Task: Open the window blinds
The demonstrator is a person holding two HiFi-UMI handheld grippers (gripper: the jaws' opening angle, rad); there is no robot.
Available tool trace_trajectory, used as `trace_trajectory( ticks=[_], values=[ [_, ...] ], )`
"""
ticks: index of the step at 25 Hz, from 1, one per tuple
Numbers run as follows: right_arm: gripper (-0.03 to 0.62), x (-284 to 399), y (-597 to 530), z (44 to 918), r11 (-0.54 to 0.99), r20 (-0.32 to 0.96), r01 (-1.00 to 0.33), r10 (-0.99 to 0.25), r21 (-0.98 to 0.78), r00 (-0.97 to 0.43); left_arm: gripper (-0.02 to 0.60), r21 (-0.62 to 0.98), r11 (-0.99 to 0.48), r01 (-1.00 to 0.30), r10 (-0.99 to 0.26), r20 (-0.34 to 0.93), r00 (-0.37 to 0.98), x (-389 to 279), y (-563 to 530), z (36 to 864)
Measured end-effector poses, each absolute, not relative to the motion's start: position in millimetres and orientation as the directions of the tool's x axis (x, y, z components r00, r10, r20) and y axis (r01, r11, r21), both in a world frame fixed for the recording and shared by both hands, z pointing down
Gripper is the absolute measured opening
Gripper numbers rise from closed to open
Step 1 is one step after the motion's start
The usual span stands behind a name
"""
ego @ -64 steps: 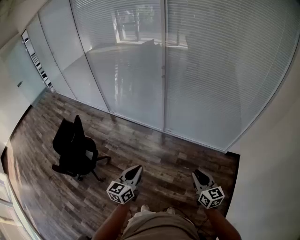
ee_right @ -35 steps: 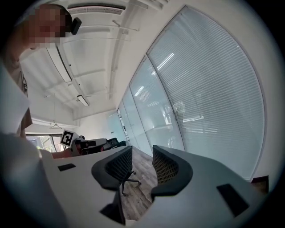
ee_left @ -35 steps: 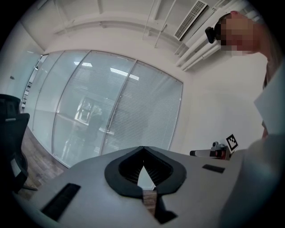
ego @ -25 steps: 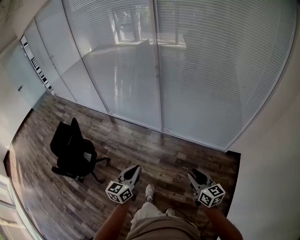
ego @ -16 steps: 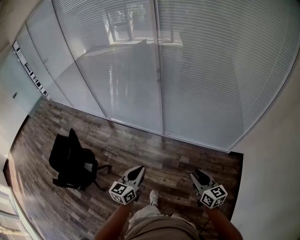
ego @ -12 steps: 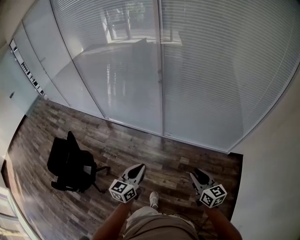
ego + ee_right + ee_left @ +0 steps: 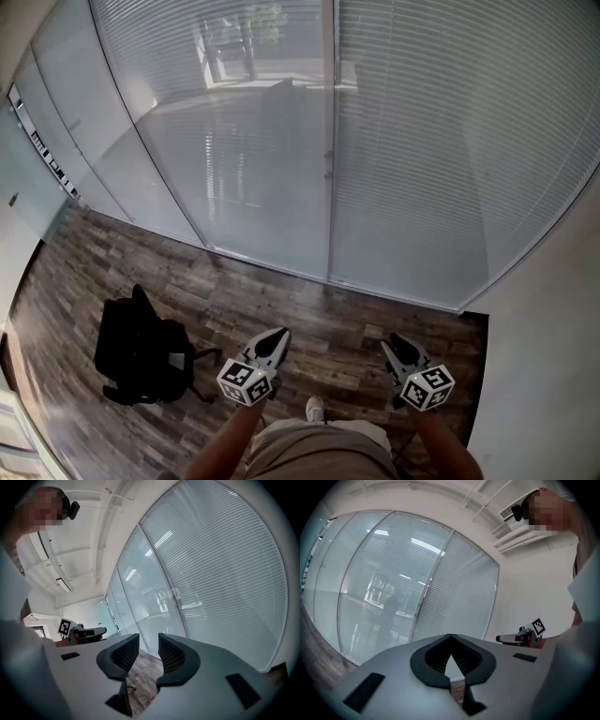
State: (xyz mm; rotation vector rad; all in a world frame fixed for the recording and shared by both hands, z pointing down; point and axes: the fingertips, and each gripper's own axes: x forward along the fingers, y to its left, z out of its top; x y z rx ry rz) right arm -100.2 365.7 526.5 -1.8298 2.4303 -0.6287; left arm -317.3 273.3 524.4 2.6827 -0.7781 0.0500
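Wood-plank flooring (image 7: 309,314) lies bare between the person and the closed white slatted window blinds (image 7: 422,169), which hang behind floor-to-ceiling glass in the head view. A black wheeled office chair (image 7: 141,352) stands to the left, and a plain white wall (image 7: 553,356) closes the right edge. The left gripper (image 7: 277,335) and right gripper (image 7: 395,341) point toward the glass, well apart from it. In the left gripper view, the jaws meet at the tips, holding nothing. In the right gripper view, the ribbed black pads (image 7: 124,654) stand apart, with only floor and blinds showing between them.
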Motion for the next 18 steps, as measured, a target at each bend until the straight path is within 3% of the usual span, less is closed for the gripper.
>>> trace_trajectory(
  ticks=[18],
  values=[
    [0.13, -94, 317, 531, 0.234, 0.236, -0.919, -0.919, -0.318, -0.316, 0.015, 0.341, -0.767, -0.544, -0.54, 0.117, 0.834, -320, 228, 527]
  ],
)
